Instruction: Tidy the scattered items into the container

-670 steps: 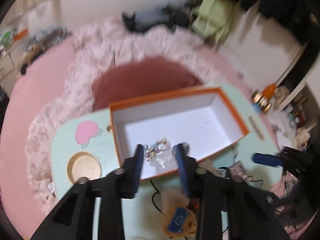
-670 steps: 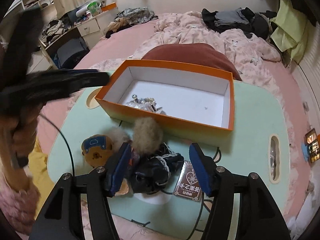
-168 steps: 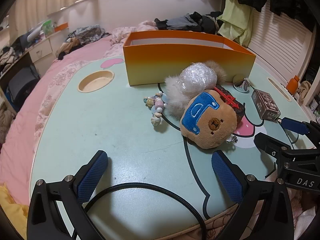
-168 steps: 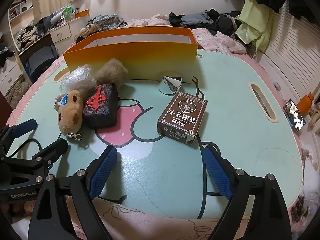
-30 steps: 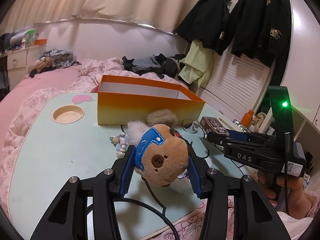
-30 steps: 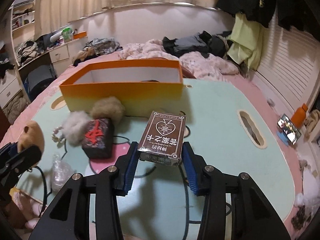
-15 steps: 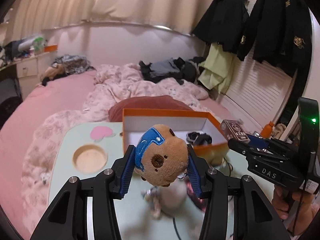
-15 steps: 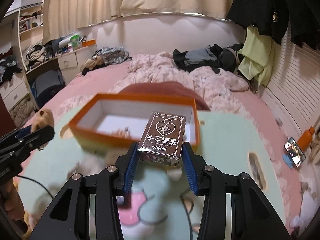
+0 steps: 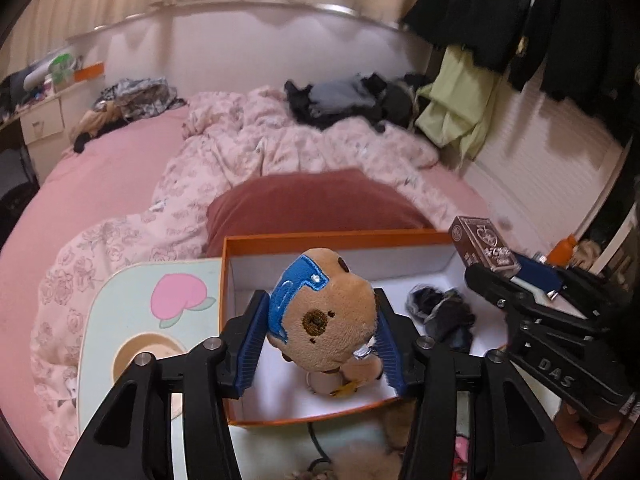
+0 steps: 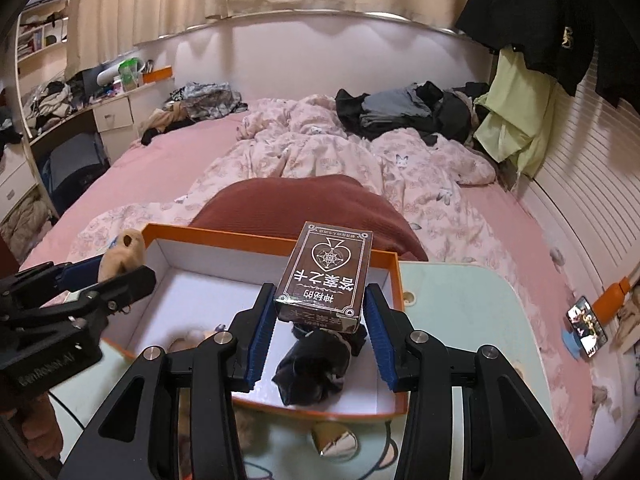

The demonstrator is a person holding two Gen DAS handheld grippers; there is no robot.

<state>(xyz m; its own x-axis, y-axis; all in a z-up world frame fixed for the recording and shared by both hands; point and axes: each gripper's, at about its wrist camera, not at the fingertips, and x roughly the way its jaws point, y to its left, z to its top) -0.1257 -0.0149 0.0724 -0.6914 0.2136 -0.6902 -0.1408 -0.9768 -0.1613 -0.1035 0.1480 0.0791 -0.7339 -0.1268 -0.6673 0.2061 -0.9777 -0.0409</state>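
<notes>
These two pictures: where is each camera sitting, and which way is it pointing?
Left wrist: rides the left gripper, looking forward and down over its plush bear into the orange box; the right gripper shows too.
Right wrist: rides the right gripper, looking over its card box; the left gripper shows.
Shared: the orange box, black cloth, bed.

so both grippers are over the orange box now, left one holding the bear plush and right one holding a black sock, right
Not quite: the right gripper is shut on a brown card box, not a black sock. The right wrist view shows it. The black cloth lies loose inside the orange box under that gripper. The rest holds: the left gripper grips the bear plush over the box.
</notes>
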